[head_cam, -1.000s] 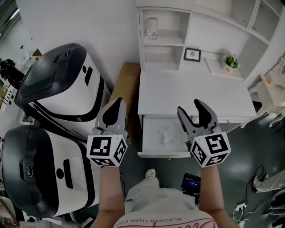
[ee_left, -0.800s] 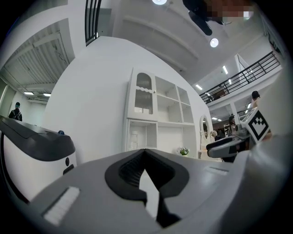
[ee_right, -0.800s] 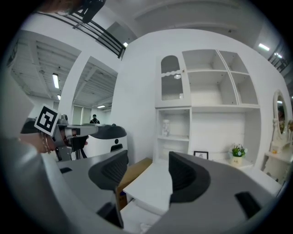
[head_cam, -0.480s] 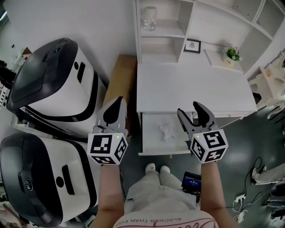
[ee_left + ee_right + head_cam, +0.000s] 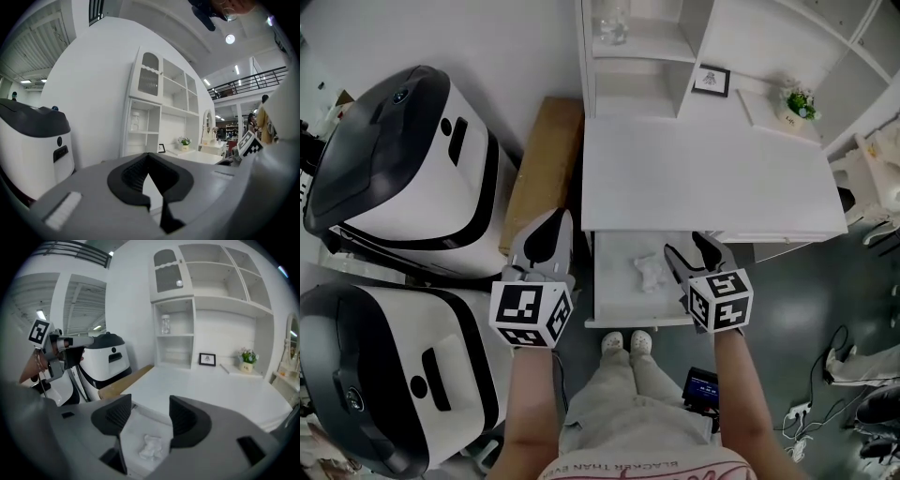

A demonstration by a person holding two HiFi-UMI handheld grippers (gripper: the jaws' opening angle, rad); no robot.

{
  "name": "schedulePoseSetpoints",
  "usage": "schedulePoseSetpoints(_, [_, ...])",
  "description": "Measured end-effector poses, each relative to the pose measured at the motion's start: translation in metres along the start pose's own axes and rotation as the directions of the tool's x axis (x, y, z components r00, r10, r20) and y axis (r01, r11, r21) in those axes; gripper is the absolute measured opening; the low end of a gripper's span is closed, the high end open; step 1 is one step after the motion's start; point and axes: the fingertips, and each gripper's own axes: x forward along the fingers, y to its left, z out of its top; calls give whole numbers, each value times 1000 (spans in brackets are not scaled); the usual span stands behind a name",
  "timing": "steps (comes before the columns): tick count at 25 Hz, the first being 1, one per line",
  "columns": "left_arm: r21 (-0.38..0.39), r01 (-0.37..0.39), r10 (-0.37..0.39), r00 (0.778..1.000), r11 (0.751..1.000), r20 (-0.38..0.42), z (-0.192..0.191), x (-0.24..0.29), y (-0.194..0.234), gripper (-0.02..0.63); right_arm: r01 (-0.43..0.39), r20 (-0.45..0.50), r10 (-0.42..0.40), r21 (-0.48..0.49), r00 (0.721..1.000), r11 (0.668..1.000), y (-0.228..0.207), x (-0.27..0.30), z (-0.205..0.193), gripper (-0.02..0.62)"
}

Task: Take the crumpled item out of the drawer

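The crumpled white item (image 5: 649, 271) lies in the open white drawer (image 5: 614, 292) under the desk's left end. My right gripper (image 5: 689, 247) hovers over the drawer's right part, just right of the item, open with nothing between its jaws. In the right gripper view the item (image 5: 151, 446) shows low in the gap of the right gripper (image 5: 149, 405), farther off in the drawer (image 5: 132, 427). My left gripper (image 5: 555, 221) hangs left of the drawer, shut and empty. In its own view the left gripper (image 5: 149, 157) points at the shelf unit.
The white desk top (image 5: 703, 178) lies above the drawer, with a picture frame (image 5: 711, 80) and a small plant (image 5: 800, 101) at the back. A glass jar (image 5: 612, 23) stands in the shelf unit. A wooden board (image 5: 542, 169) and two large white-and-black machines (image 5: 403, 159) (image 5: 384, 375) stand left.
My right gripper has come closer to the drawer and the crumpled item, its jaws a little wider. The left gripper has kept its place and stays shut.
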Motion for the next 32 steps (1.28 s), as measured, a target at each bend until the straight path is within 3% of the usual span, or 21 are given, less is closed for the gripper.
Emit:
schedulePoseSetpoints(7, [-21, -2, 0, 997, 1000, -74, -34, 14, -2, 6, -28, -170, 41, 81, 985, 996, -16, 40, -73, 255])
schedulePoseSetpoints(15, [-32, -13, 9, 991, 999, -136, -68, 24, 0, 6, -16, -398, 87, 177, 913, 984, -36, 83, -173, 236])
schedulePoseSetpoints(23, [-43, -56, 48, 983, 998, -175, -90, 21, 13, 6, -40, -503, 139, 201, 853, 979, -34, 112, -213, 227])
schedulePoseSetpoints(32, [-27, -36, 29, 975, 999, -219, -115, 30, 11, 6, -33, -603, 172, 235, 779, 971, -32, 141, -264, 213])
